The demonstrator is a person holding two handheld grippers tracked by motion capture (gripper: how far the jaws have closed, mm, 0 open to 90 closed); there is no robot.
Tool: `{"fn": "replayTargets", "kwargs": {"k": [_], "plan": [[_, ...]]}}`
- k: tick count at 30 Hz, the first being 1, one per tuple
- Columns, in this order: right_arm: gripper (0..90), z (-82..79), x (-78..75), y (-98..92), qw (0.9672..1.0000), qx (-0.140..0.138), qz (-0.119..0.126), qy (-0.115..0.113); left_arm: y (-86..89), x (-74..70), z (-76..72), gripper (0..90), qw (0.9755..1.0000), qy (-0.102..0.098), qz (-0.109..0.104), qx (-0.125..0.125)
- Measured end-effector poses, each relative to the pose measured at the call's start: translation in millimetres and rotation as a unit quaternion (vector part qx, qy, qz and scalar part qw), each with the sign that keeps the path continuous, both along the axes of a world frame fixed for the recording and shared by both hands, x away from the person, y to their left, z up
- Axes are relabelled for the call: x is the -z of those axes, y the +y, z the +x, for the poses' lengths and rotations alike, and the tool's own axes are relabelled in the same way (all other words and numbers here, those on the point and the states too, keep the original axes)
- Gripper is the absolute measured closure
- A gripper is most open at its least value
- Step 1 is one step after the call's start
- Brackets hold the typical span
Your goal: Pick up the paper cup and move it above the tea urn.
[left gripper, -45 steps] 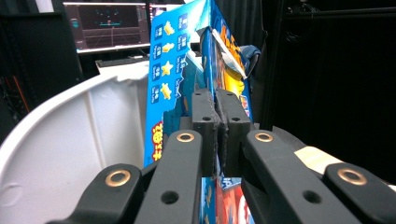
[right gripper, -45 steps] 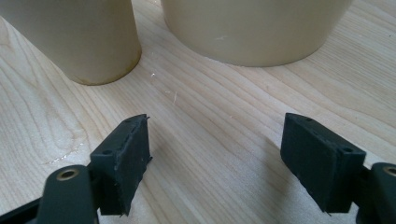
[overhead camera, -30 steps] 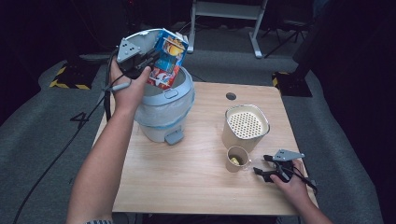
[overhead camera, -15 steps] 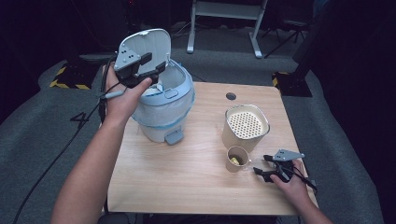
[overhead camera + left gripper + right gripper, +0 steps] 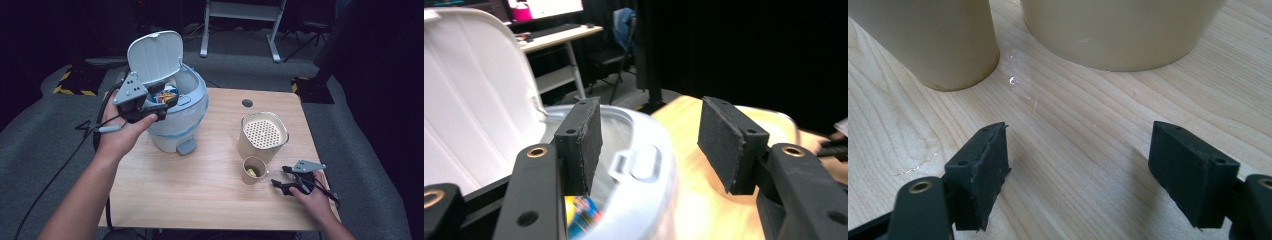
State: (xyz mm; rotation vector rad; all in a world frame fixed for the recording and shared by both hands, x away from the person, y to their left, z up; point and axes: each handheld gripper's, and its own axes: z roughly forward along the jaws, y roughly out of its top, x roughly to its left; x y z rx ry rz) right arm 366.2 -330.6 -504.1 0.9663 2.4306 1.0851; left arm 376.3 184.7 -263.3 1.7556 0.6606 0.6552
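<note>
L gripper [image 5: 159, 102] sits at the rim of the light blue bin [image 5: 192, 107], lid [image 5: 154, 55] tipped up behind it. Its jaws have just been opening and now stand wide w/ nothing between the pads; the colourful packet [image 5: 165, 95] lies inside the bin, just below and past the gripper tips.

High view: shows the whole layout, incl. the person's L hand [image 5: 122, 135] wrapped round the gripper body, the foot pedal [image 5: 186, 146] at the bin's base on the near side, and the wooden counter [image 5: 200, 190]. R gripper [image 5: 282, 177] rests low on the counter at the far right, well apart from the bin, w/ a small beige cup [image 5: 254, 170] just ahead of its tips and a bigger beige container [image 5: 263, 134] w/ a perforated insert beyond that. Something yellowish lies in the cup; can't tell what.

L gripper view: adds the close-up. Both pads [image 5: 581, 145] bare, clear gap between them, bin rim [image 5: 644, 165] running under the gap, white lid [image 5: 479, 100] inside face to the left of the jaws, and a sliver of the packet [image 5: 581, 220] low between left jaw and rim. Also a desk and chair in the background, unseen from above.

R gripper view: jaws parted, roughly mid-width, holding nothing; pads [image 5: 985, 172] hover just over bare wood grain. Cup's base [image 5: 930, 42] ahead-left, big container's base [image 5: 1120, 30] ahead-right, both near but not touching the jaws. Perforated insert and cup contents aren't visible from this low angle.
</note>
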Motion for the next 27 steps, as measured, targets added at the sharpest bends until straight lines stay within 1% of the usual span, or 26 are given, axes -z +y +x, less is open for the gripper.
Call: {"fn": "replayTargets", "kwargs": {"k": [3, 6, 9, 12, 15, 16, 18, 20, 22, 23, 24, 27], "plan": [[24.4, -0.5, -0.1, 0.3, 1.0000, -0.003, 0.000, 0.000, -0.9, 8.7, -10.4, 43.1, 0.9999, 0.007, 0.003, 0.015], [24.8, -1.2, -0.9, 0.5, 1.0000, -0.008, -0.001, 0.003, -1.8, 21.3, -19.2, 43.0, 0.9994, 0.018, 0.009, 0.027], [24.9, -1.9, -3.4, 1.3, 0.9998, -0.015, -0.009, 0.004, -1.8, 35.2, -25.7, 43.0, 0.9989, 0.030, 0.012, 0.034], [24.9, -2.6, -6.2, 1.7, 0.9998, -0.021, -0.001, 0.006, -0.8, 48.7, -30.8, 43.1, 0.9983, 0.041, 0.011, 0.039], [24.7, -4.4, -9.8, 1.8, 0.9996, -0.026, 0.004, 0.007, 0.3, 62.4, -34.2, 43.2, 0.9980, 0.048, 0.011, 0.038], [24.6, -5.0, -11.0, 1.6, 0.9996, -0.027, 0.003, 0.007, 0.6, 68.2, -35.2, 43.2, 0.9979, 0.050, 0.016, 0.039], [24.6, -7.0, -13.8, 1.9, 0.9995, -0.030, 0.001, 0.005, 0.5, 76.6, -36.2, 43.4, 0.9974, 0.055, 0.020, 0.042], [24.5, -8.7, -16.9, 2.5, 0.9995, -0.033, 0.002, 0.001, 0.3, 85.8, -37.0, 43.5, 0.9966, 0.065, 0.022, 0.046], [24.3, -10.6, -20.1, 3.8, 0.9992, -0.039, 0.002, 0.001, -0.6, 94.9, -37.2, 43.7, 0.9961, 0.070, 0.024, 0.048], [24.3, -11.3, -20.9, 4.6, 0.9992, -0.039, 0.001, 0.000, -0.6, 98.8, -37.4, 43.7, 0.9956, 0.074, 0.029, 0.050], [24.5, -12.1, -21.7, 5.4, 0.9991, -0.042, 0.004, -0.001, -1.1, 104.3, -37.2, 43.8, 0.9954, 0.077, 0.027, 0.051], [24.4, -13.8, -23.5, 7.5, 0.9989, -0.047, -0.001, -0.003, -1.1, 115.8, -36.3, 43.9, 0.9940, 0.091, 0.033, 0.052]]}}
